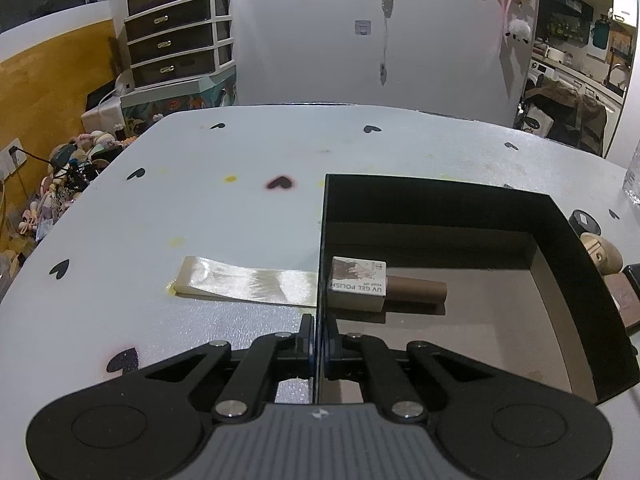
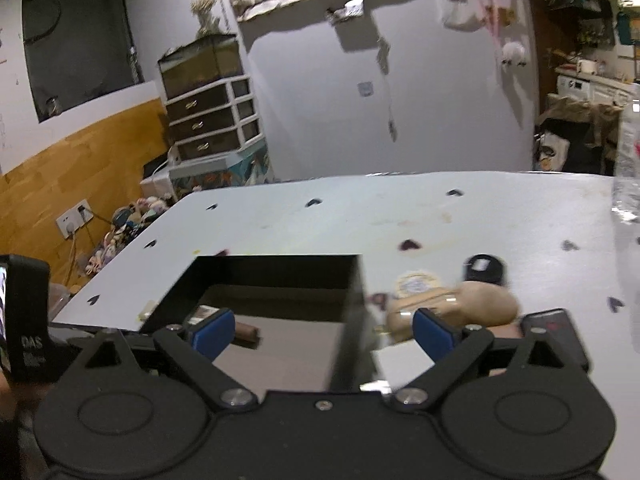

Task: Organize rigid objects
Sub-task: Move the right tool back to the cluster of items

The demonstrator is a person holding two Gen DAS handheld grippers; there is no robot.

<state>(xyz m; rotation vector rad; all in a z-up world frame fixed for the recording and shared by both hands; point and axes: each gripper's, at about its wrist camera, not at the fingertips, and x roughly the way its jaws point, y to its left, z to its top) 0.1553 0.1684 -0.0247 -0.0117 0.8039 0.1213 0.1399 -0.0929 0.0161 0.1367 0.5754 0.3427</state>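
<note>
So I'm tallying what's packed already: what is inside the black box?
One UV gel polish bottle lies on its side on the floor of the black box. The near corner is hidden behind the left gripper, which is clamped on the box's wall.

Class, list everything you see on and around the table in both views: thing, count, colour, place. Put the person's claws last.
Box: one, black, open, on the table.
Gel polish bottle: one, white label and brown cap, lying inside the box.
Ribbon: one, pale gold, flat on the table beside the box.
Wooden piece: one, beige, outside the box.
Round lid: one, black, behind the wooden piece.
Table: one, white with dark hearts.
Drawer unit: one, white and dark, by the wall.
Left claw: shut on the box wall.
Right claw: open, empty.
</note>
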